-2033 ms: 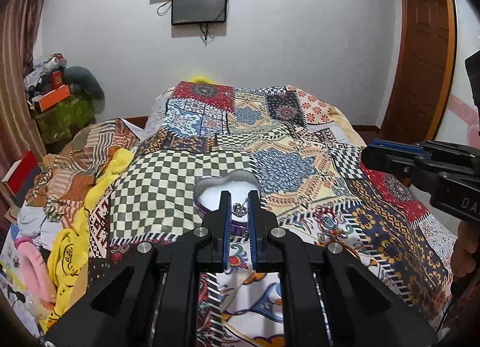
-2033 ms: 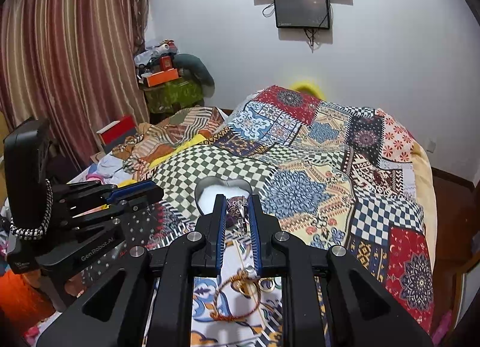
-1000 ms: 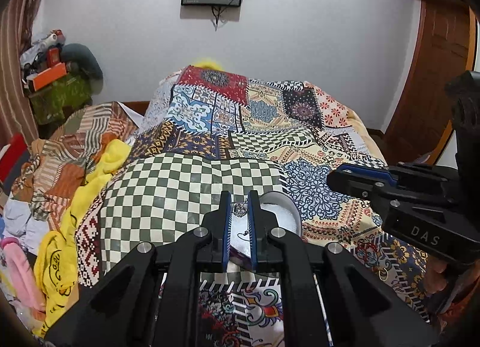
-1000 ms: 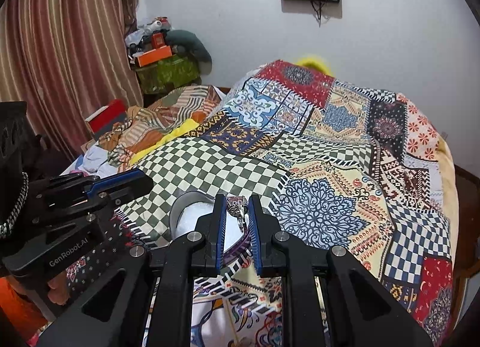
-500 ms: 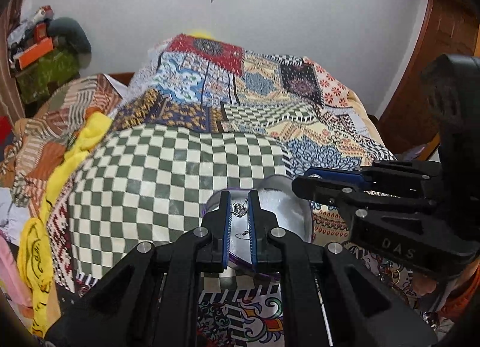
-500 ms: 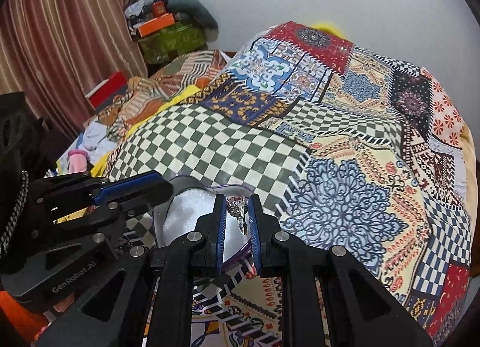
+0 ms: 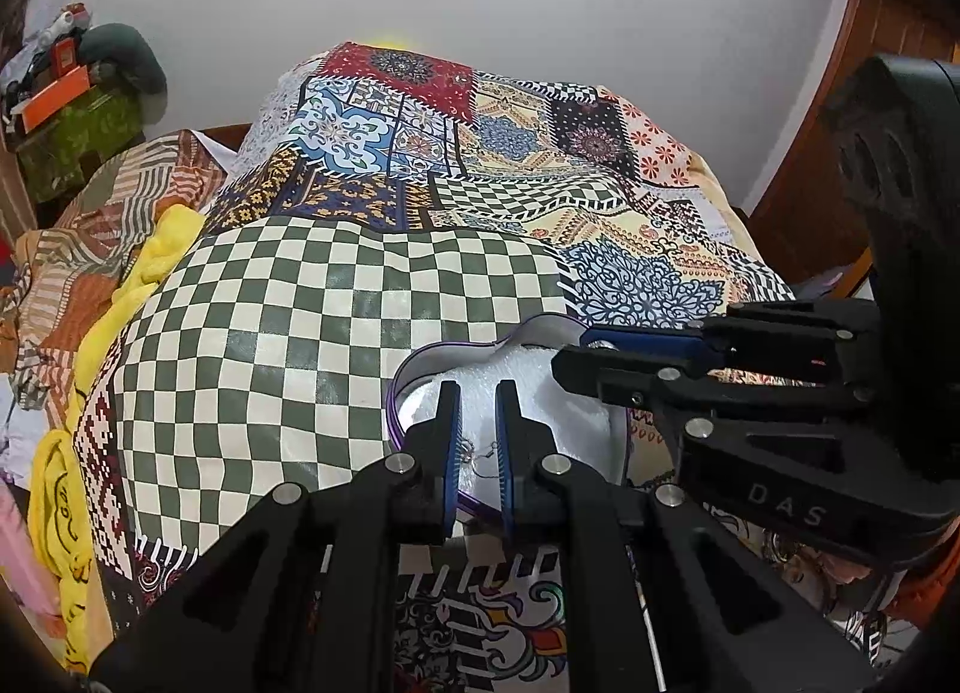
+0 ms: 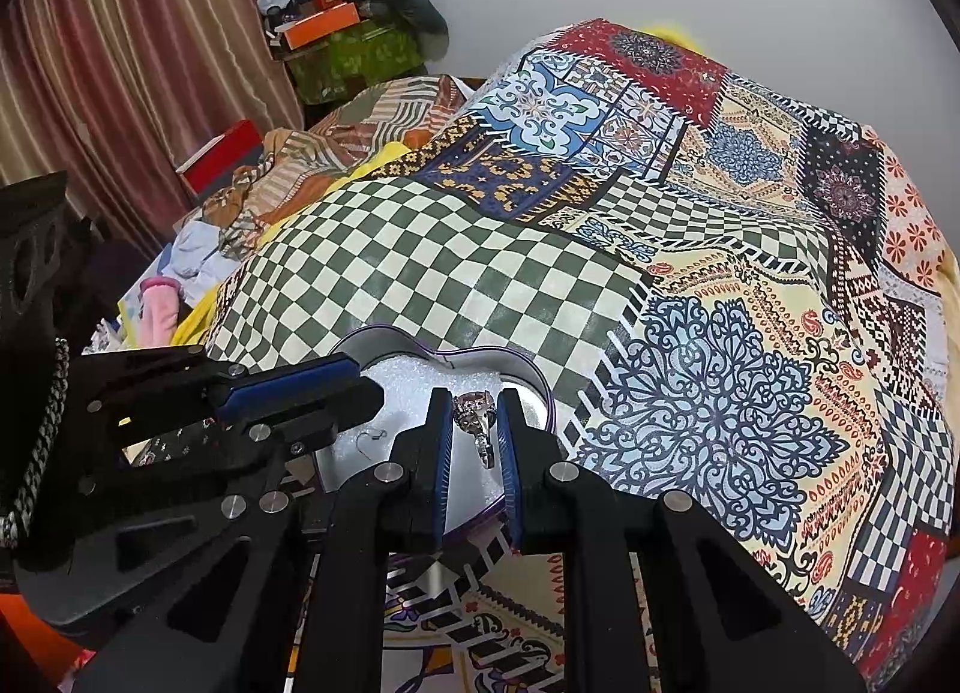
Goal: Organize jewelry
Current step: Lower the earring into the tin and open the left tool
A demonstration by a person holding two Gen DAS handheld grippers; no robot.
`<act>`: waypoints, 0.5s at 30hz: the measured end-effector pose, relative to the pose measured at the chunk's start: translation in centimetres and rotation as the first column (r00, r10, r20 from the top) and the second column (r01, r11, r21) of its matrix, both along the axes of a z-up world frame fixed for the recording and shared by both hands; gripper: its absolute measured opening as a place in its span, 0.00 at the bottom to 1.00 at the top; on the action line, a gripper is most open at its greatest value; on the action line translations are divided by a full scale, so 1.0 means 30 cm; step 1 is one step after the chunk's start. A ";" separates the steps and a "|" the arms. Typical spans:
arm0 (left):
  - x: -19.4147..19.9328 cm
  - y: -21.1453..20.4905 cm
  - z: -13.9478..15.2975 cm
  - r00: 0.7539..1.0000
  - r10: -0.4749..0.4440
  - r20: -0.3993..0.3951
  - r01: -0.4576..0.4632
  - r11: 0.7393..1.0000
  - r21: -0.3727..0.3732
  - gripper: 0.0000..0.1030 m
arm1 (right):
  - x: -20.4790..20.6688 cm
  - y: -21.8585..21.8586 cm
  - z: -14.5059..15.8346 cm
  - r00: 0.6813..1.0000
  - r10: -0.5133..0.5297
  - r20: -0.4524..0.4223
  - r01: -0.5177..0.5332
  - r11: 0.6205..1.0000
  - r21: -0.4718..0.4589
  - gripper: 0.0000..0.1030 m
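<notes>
A heart-shaped tin (image 7: 414, 366) (image 8: 528, 375) with white foam lining sits on the patchwork bedspread. My left gripper (image 7: 478, 393) hovers over the tin with its fingers slightly apart; a small silver earring (image 7: 485, 456) lies on the foam between them, also seen in the right wrist view (image 8: 371, 436). My right gripper (image 8: 471, 402) is shut on a silver ring with a pink stone (image 8: 475, 416) and holds it over the tin's right lobe. The right gripper shows in the left wrist view (image 7: 600, 360) at the tin's right side.
The bed is covered by a patchwork quilt (image 8: 720, 273) with a green checked patch (image 7: 300, 333). Rumpled clothes and a yellow cloth (image 7: 66, 489) lie at the left. A wooden door (image 7: 840, 153) stands at the right. Curtains (image 8: 120, 63) hang at the far left.
Both grippers have moved forward and down over the tin. The left gripper has opened a little and the earring now lies on the foam. The right gripper still grips the ring.
</notes>
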State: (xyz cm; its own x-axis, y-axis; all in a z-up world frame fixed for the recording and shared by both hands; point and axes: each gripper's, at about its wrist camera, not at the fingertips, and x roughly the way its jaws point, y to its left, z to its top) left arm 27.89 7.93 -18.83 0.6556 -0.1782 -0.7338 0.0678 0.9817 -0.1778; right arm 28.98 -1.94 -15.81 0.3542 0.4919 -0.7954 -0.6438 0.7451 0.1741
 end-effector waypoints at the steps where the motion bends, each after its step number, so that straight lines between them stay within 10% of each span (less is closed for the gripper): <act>1: -0.001 0.000 0.000 1.000 0.000 -0.001 0.000 1.000 0.001 0.09 | 0.000 0.000 0.000 1.000 0.000 0.001 0.000 1.000 -0.001 0.13; 15: -0.039 0.043 0.052 0.999 0.031 -0.013 -0.032 0.998 -0.046 0.22 | -0.035 -0.002 0.023 1.000 0.008 0.003 -0.008 1.000 -0.011 0.22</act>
State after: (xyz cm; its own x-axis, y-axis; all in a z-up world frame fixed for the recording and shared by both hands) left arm 26.72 9.23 -17.26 0.6525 -0.1918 -0.7331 0.0347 0.9740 -0.2240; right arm 27.91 -2.02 -15.11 0.3532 0.4861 -0.7993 -0.6502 0.7419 0.1639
